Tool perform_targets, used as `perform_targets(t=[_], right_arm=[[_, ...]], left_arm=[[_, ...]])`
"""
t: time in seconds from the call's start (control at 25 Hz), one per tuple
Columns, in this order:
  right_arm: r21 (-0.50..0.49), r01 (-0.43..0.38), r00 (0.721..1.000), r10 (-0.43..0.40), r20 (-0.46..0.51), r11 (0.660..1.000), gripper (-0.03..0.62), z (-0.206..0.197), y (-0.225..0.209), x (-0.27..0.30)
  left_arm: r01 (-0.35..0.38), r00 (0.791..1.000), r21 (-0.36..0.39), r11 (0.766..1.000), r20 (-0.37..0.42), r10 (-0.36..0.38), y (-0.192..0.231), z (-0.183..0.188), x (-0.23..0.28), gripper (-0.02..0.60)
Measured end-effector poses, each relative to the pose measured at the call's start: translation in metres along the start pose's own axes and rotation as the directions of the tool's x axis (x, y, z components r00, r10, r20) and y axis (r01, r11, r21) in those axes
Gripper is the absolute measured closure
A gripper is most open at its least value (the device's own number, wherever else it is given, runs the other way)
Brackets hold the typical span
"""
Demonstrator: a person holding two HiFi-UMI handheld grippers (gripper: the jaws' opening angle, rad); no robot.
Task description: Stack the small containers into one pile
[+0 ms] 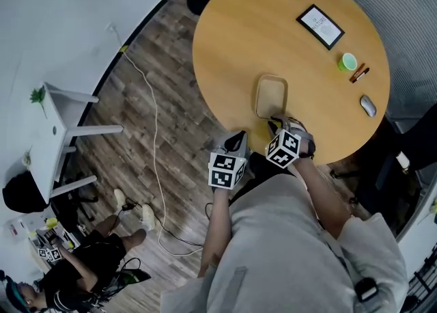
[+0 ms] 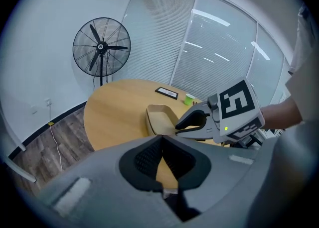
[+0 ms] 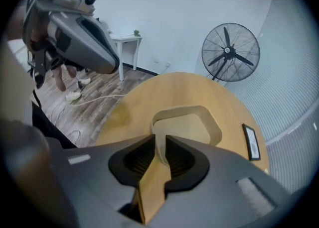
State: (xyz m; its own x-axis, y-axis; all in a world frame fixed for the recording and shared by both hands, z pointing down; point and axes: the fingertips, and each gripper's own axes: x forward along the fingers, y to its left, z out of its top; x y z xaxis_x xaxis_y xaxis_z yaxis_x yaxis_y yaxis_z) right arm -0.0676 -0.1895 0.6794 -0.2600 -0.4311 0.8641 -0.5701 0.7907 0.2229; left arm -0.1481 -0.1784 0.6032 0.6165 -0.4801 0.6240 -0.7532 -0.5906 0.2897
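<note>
Your right gripper (image 3: 159,140) points steeply down at the near end of the tan container (image 1: 260,97). The container lies flat on the round wooden table (image 1: 273,24), close to the edge nearest you. The jaws stand apart with the container's thin near rim rising between them. In the right gripper view the rim runs close to the left-hand pad and bare tabletop shows through the rest of the gap, so the pads are not clamped on it.

Your left gripper (image 1: 240,137) hangs just off the table's edge, beside the right one. It is aimed toward the container and does not touch it. Its jaws meet at the tips, and nothing sits between them.

Further across the table, well apart from the container, lie a black-framed card (image 1: 319,26), a small green cup (image 1: 348,61), a brown pen-like item (image 1: 360,72) just beside the cup, and a grey computer mouse (image 1: 368,105).

A standing fan (image 2: 101,48) stands beyond the table, by the window blinds. On the wood floor (image 1: 171,100), a white cable (image 1: 154,142) trails past a white side table (image 1: 58,117).
</note>
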Motion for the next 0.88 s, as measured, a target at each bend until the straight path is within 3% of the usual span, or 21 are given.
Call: perform_targets(t=[0.16,0.4,0.64,0.88], right_arm=[[0.264,-0.031,0.996,0.007,0.088,0.964,0.53,0.001,-0.013,-0.019],[0.485,-0.009,0.984,-0.078,0.157,0.875,0.537,-0.01,-0.033,-0.041],[0.647,0.0,0.967,-0.166,0.195,0.762,0.54,-0.024,-0.036,-0.061],[0.725,0.03,0.951,-0.243,0.192,0.688,0.548,-0.036,-0.033,-0.078]], left_arm=[[0.03,1.0,0.053,0.998,-0.008,-0.029,-0.003,0.015,0.01,0.578],[0.075,0.997,0.097,0.993,0.004,-0.075,-0.01,0.03,0.022,0.578],[0.139,0.99,0.151,0.979,-0.011,-0.139,-0.023,0.035,0.031,0.578],[0.186,0.982,0.174,0.967,-0.032,-0.184,-0.029,0.029,0.033,0.578]])
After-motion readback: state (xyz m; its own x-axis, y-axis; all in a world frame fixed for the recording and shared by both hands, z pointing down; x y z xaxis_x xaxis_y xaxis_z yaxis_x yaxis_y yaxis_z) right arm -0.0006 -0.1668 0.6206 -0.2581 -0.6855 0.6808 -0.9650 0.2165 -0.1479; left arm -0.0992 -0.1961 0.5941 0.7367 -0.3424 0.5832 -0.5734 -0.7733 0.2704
